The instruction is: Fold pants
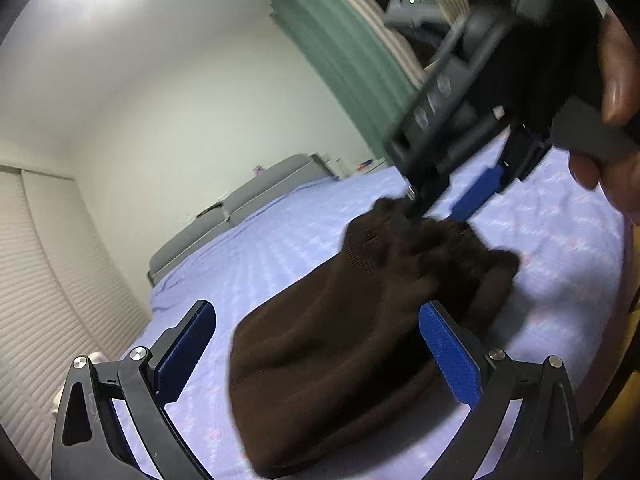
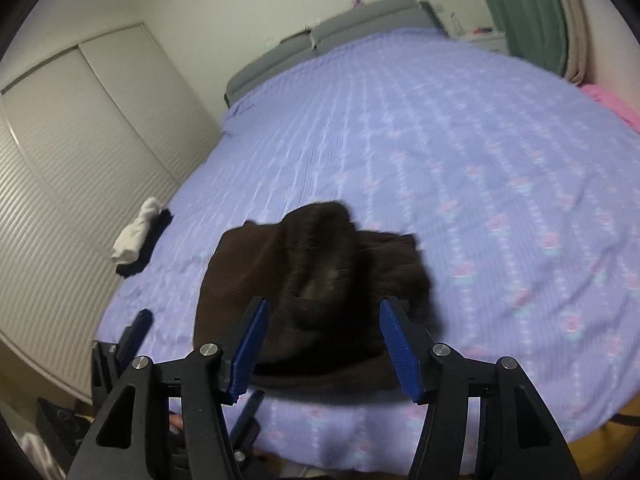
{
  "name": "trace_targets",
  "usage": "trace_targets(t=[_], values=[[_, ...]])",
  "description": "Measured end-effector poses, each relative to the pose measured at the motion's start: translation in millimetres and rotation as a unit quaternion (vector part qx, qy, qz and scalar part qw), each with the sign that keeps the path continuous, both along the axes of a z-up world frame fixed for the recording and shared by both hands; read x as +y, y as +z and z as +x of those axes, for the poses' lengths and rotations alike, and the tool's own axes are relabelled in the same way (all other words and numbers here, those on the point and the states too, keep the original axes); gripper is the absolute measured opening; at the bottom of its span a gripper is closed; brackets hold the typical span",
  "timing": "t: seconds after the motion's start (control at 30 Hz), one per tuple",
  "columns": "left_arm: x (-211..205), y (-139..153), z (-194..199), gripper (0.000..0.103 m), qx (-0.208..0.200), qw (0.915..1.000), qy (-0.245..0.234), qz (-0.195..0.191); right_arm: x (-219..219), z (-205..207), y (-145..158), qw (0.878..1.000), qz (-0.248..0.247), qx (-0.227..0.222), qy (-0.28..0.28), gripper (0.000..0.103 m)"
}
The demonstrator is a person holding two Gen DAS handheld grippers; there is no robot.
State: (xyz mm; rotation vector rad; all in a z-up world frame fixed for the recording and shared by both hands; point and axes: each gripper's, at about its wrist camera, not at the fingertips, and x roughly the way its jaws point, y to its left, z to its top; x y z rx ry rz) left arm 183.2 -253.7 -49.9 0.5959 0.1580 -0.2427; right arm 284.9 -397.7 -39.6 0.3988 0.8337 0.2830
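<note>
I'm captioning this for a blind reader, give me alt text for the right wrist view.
Dark brown pants lie bunched on a lilac flowered bedspread, with the right gripper above their near edge, jaws open and empty. A white and a black cloth lie at the bed's left edge.

left gripper (image 1: pixel 316 354): black plastic frame with triangle cutouts, shiny round screws on the joints

left pads (image 1: pixel 450 356): bright blue, ribbed and kinda grippy-looking

right gripper (image 2: pixel 322 350): same deal, black arms, silver screw heads, blue toothed pads (image 2: pixel 250 350)

right gripper body, from the left camera: boxy dark grey housing, tiny green light, beige coiled cable up top

hand (image 1: pixel 618 92): bare fingers on a black grip, no sleeve visible
</note>
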Motion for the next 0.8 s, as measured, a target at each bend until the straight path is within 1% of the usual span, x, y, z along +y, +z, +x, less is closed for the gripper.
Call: trace_targets(t=[0.03, 0.07, 0.1, 0.13, 0.17, 0.3, 0.37, 0.43, 0.53, 0.67, 0.73, 0.8], values=[[7.8, -0.6, 3.8, 0.103, 0.003, 1.0000, 0.009, 0.001, 8.7, 9.3, -6.5, 1.000, -0.003, 0.017, -0.001, 0.059], [11.8, -1.2, 6.9, 0.103, 0.006, 0.9999, 0.015, 0.000, 13.5, 14.1, -12.3, 1.000, -0.003, 0.023, 0.001, 0.057], [16.2, -1.3, 9.4, 0.103, 0.009, 0.9997, 0.020, -0.002, 16.7, 16.9, -16.0, 1.000, -0.007, 0.027, -0.001, 0.050], [21.1, -1.3, 12.9, 0.103, 0.014, 0.9995, 0.027, -0.007, 19.0, 19.1, -20.4, 0.999, -0.016, 0.031, -0.007, 0.029], [21.4, -2.2, 16.4, 0.103, 0.017, 0.9994, 0.030, -0.011, 19.5, 19.2, -21.3, 0.999, -0.016, 0.032, -0.014, 0.029], [25.3, -1.3, 28.2, 0.103, 0.035, 0.9980, 0.035, -0.038, 1.2, -3.7, -7.0, 0.999, 0.007, -0.009, -0.046, 0.026], [28.1, 2.0, 31.5, 0.103, 0.041, 0.9973, 0.038, -0.048, -13.7, -16.6, -8.8, 0.997, 0.023, -0.016, -0.067, 0.026], [28.7, 3.7, 31.4, 0.103, 0.036, 0.9975, 0.036, -0.049, -22.8, -20.7, -20.6, 0.996, 0.032, -0.004, -0.078, 0.026], [28.6, 2.1, 33.1, 0.103, 0.037, 0.9976, 0.036, -0.046, -36.9, -13.6, -58.8, 0.993, 0.067, 0.037, -0.092, 0.026], [33.8, 2.7, 34.3, 0.103, 0.043, 0.9974, 0.039, -0.043, -44.4, -2.0, -94.9, 0.987, 0.096, 0.061, -0.117, 0.027], [35.5, 5.7, 34.2, 0.103, 0.045, 0.9974, 0.036, -0.042, -48.5, -1.2, -103.9, 0.983, 0.117, 0.060, -0.128, 0.027], [34.8, 9.7, 35.9, 0.103, 0.051, 0.9973, 0.027, -0.045, -47.2, -4.1, -100.1, 0.984, 0.117, 0.050, -0.127, 0.029]])
